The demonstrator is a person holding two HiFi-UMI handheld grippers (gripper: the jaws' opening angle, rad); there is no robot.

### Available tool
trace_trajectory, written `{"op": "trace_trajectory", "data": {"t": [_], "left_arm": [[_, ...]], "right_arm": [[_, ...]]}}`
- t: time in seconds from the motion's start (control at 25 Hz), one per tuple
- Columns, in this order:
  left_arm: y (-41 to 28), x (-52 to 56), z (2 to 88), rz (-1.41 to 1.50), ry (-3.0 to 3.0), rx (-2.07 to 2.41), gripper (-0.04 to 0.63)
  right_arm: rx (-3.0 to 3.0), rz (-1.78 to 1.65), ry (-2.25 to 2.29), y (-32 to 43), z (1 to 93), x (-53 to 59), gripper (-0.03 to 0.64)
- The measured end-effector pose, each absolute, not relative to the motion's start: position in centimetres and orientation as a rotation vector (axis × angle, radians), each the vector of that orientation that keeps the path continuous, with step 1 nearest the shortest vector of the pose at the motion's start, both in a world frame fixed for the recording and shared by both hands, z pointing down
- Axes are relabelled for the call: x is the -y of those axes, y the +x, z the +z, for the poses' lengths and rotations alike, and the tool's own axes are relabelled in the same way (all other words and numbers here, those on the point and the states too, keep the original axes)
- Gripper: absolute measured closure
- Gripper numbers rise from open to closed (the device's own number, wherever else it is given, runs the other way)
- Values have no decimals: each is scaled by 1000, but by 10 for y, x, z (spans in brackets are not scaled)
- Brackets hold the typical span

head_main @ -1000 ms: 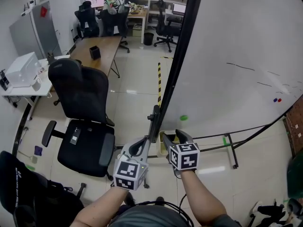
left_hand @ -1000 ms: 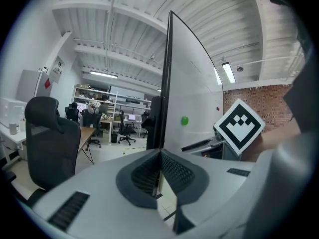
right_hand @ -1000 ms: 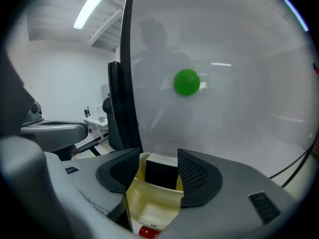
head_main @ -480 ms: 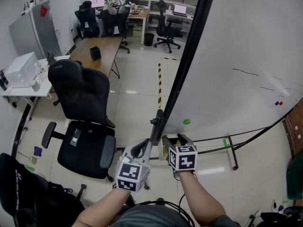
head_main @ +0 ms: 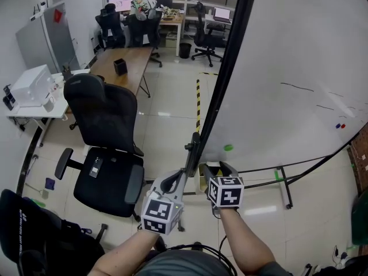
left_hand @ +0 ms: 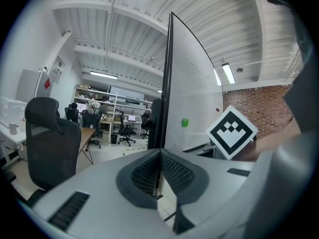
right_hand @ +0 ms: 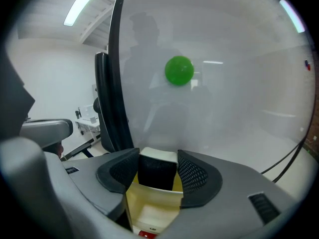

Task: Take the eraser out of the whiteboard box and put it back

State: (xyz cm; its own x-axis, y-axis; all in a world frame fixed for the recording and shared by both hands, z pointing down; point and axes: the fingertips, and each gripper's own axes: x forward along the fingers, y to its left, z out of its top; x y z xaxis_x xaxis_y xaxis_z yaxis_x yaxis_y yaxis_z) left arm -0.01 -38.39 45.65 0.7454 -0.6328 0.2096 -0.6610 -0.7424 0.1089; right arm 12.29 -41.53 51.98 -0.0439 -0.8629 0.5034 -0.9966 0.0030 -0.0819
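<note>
Head view: the right gripper is positioned over the whiteboard box.
Left gripper view: the left gripper has its jaws together, empty.
Right gripper view: the jaws clamp the eraser at the box mouth. Recommended: move it vertically, clear of the walls.

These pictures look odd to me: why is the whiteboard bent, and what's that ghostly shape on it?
Head view: the wide lens bows the whiteboard edge. Right gripper view: the glossy board mirrors a faint silhouette and light streaks near the green magnet; the eraser in the right claw looks sharp. Left gripper view: dark rounded corners.
</note>
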Motion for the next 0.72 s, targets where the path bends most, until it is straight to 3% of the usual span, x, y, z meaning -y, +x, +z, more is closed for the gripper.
{"op": "trace_trajectory", "data": {"t": [0.72], "left_arm": [[23, 282, 353, 74, 2863, 1197, 565]], "right_arm": [[2439, 280, 1983, 160, 342, 277, 345]]}}
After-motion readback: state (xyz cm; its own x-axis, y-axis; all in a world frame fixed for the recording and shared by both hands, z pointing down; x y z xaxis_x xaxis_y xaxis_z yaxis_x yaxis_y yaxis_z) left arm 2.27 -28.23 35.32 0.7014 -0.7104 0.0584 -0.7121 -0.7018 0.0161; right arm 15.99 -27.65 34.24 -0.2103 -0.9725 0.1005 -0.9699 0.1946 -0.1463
